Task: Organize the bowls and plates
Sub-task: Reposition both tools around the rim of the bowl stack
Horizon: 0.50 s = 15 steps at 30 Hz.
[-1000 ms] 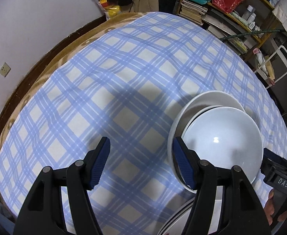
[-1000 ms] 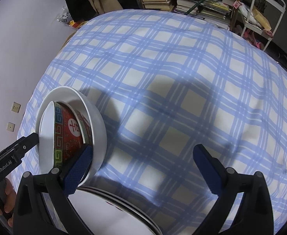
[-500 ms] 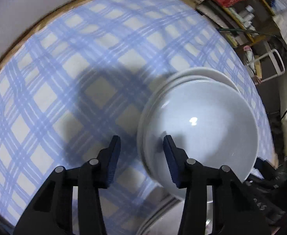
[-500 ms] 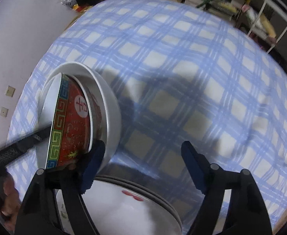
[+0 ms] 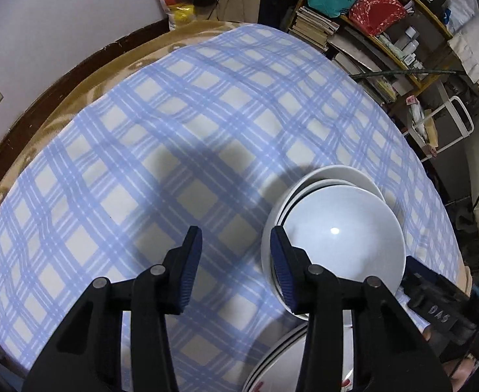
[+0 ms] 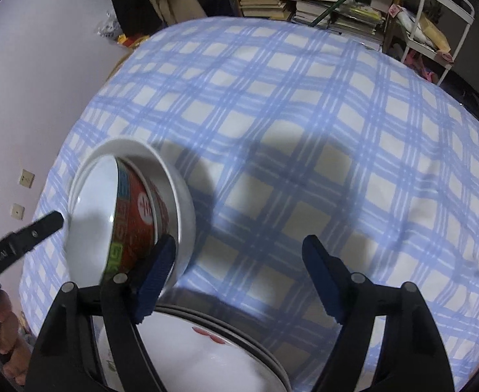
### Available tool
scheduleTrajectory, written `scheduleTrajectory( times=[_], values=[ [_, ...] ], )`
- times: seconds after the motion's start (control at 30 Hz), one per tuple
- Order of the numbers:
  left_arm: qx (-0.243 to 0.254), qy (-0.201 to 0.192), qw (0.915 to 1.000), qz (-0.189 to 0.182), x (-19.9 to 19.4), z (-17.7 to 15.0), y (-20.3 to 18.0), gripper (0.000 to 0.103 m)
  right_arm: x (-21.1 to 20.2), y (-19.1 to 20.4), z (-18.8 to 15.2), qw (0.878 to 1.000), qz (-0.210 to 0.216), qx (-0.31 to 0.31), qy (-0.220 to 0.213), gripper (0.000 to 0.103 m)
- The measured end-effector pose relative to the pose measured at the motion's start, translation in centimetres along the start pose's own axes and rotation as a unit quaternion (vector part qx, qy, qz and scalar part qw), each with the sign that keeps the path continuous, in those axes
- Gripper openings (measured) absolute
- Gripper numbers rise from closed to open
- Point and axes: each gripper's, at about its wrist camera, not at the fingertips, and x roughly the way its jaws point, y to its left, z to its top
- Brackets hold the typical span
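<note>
From here I see my right claw [image 6: 239, 272] spread wide over the blue-and-cream checked cloth [image 6: 304, 124], nothing between its blue pads. Against the left pad [image 6: 156, 272], a red patterned ceramic bowl [image 6: 138, 215] sits tilted inside a plain white bowl [image 6: 182, 202]. Under the claw lies a stack of white plates [image 6: 232, 336]. The left gripper's black fingertip [image 6: 40, 228] reaches the red bowl's rim on the far left.

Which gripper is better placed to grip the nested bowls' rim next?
Probably left: the left gripper, open, has one finger at the nested bowls' open rim. The right gripper, open wide, faces only their rounded outer wall.
</note>
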Motion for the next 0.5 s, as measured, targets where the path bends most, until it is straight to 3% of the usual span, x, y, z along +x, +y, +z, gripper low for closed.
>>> scheduleTrajectory(
  times=[0.17,0.3,0.5],
  values=[
    [-0.002,0.002,1.0,0.005,0.1,-0.2,0.5,0.044,-0.2,0.2,0.5,1.0,-0.003,-0.009,0.005,0.085],
    [0.004,0.004,0.9998,0.02,0.4,-0.3,0.4,0.044,0.4,1.3,0.8,0.999,-0.031,-0.034,0.006,0.085],
    [-0.015,0.021,0.9997,0.0,1.2,-0.4,0.9,0.044,0.6,1.1,0.8,0.999,-0.027,-0.029,0.013,0.085]
  ],
)
